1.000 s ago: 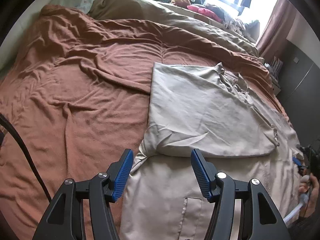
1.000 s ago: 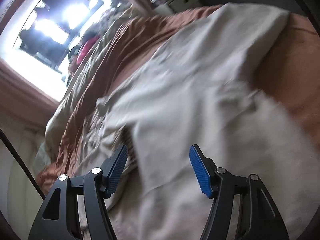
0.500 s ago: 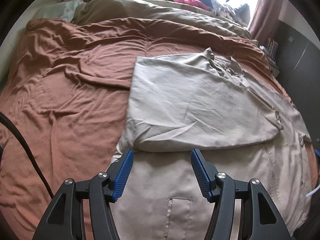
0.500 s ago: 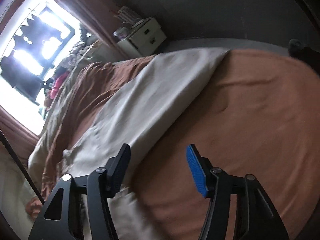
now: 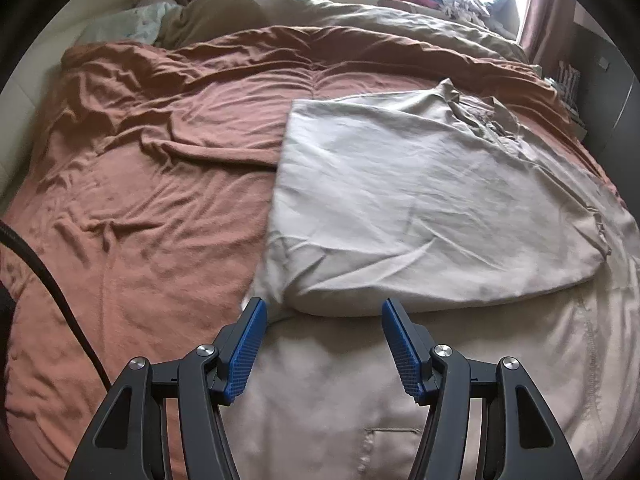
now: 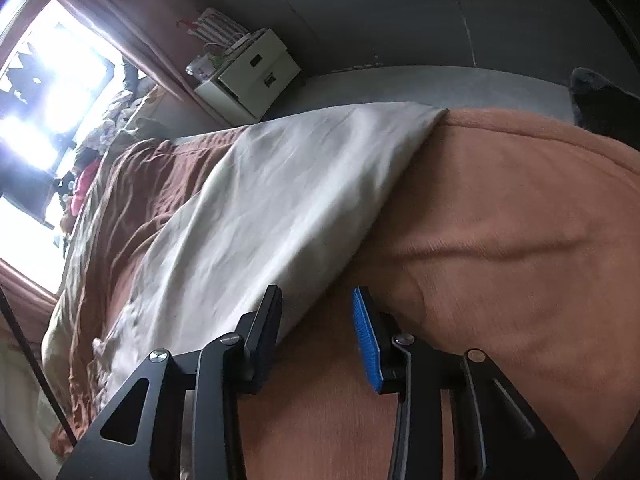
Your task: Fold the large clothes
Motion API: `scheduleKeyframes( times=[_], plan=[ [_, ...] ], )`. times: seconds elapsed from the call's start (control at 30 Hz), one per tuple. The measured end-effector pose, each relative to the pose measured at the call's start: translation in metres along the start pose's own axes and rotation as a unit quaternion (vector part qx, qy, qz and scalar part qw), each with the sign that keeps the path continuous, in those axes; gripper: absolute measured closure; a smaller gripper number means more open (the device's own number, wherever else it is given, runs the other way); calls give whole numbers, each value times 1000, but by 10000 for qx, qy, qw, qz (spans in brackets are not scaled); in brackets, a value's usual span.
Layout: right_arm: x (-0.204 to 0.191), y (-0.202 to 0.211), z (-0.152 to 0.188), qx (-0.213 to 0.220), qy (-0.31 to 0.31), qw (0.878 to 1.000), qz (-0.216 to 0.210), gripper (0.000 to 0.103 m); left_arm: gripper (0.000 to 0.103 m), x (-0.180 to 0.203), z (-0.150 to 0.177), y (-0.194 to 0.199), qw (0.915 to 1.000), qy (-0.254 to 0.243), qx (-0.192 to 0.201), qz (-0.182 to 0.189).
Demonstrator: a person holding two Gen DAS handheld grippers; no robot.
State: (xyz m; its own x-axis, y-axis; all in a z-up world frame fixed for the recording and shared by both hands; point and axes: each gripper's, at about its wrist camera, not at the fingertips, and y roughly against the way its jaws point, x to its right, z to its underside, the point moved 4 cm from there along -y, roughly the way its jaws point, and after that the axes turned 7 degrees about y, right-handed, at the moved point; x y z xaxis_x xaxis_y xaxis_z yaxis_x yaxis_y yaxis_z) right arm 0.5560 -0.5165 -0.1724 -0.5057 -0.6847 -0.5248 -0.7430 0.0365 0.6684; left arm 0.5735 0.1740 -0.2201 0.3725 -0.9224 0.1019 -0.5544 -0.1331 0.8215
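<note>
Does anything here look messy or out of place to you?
Slightly. The beige cotton garment is half folded, and its lower left corner bunches untidily. The rust-brown bedspread beneath is rumpled. Nothing looks torn or spilled.

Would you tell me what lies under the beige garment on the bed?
The beige garment lies on the rust-brown blanket, with one part folded over its own lower layer. Whatever sits beneath the blanket is covered.

We count one beige garment [image 5: 420, 200], one rust-brown blanket [image 5: 140, 200], one olive duvet [image 5: 320, 12], one white drawer unit [image 6: 252, 76], and two grippers: left [image 5: 322, 312], right [image 6: 316, 300].
</note>
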Motion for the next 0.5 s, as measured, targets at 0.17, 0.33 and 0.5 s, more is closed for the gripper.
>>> scheduleKeyframes(
  times=[0.17, 0.33, 0.5],
  plan=[
    [10, -15, -12, 64, -132, 9999, 38, 85, 41, -3, -1, -7, 9999, 70, -36, -84],
    [-5, -8, -17, 198, 193, 9994, 202, 103, 41, 2, -1, -10, 10000, 65, -13, -42],
    [-32, 29, -19, 517, 638, 9963, 249, 103, 41, 4, 0, -6, 9998, 153, 4, 120]
  ],
)
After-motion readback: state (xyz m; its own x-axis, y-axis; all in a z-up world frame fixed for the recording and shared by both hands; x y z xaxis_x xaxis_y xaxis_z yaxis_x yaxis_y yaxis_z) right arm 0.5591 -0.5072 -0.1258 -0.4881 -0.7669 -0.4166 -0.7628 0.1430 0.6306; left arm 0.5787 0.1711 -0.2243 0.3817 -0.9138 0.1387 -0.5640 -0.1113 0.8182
